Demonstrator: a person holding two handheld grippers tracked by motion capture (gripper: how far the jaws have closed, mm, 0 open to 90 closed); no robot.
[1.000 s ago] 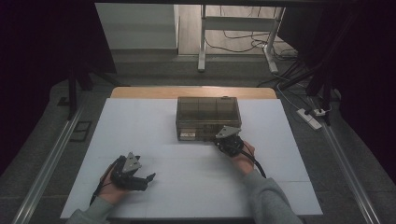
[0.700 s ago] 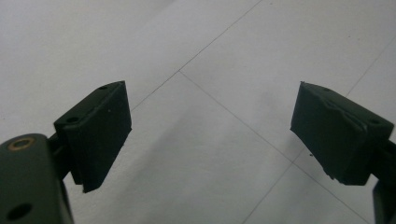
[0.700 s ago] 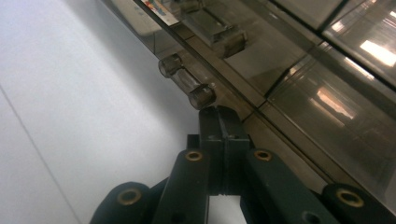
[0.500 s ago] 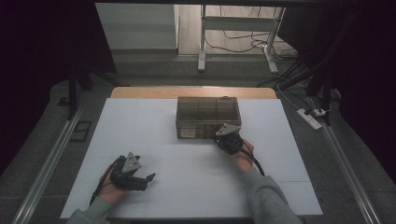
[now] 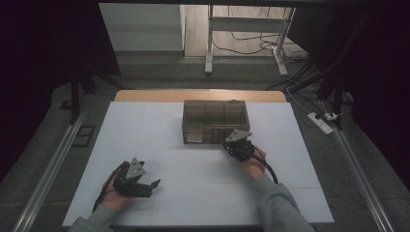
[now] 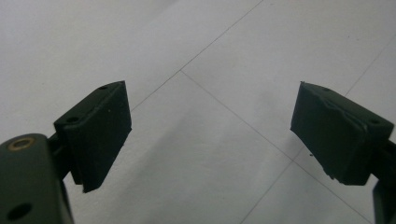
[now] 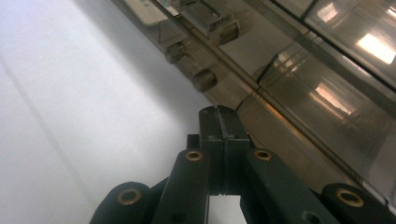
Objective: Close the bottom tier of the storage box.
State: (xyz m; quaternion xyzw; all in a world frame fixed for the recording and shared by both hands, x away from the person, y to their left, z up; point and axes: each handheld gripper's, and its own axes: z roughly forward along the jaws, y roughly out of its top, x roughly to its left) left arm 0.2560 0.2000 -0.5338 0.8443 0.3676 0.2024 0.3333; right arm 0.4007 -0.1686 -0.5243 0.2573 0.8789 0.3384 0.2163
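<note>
A smoky clear plastic box (image 5: pixel 215 121) with inner compartments stands closed at the middle back of the white table (image 5: pixel 159 130). My right gripper (image 5: pixel 236 144) is shut with nothing between its pads, its tip right at the box's front right lower edge. In the right gripper view the joined jaws (image 7: pixel 219 112) meet the box wall (image 7: pixel 299 107) just under the lid seam, near two small latch tabs (image 7: pixel 204 79). My left gripper (image 5: pixel 150 186) rests at the table's front left, open, its pads (image 6: pixel 100 130) wide apart over bare table surface.
The table's wooden back edge (image 5: pixel 198 95) lies behind the box. A metal rail (image 5: pixel 53 164) runs along the left of the table, and a power strip (image 5: pixel 321 122) with cables lies on the floor at the right. A stand's legs (image 5: pixel 209 38) rise beyond.
The right gripper has edged slightly toward the box's front right corner. The left gripper has stayed where it was.
</note>
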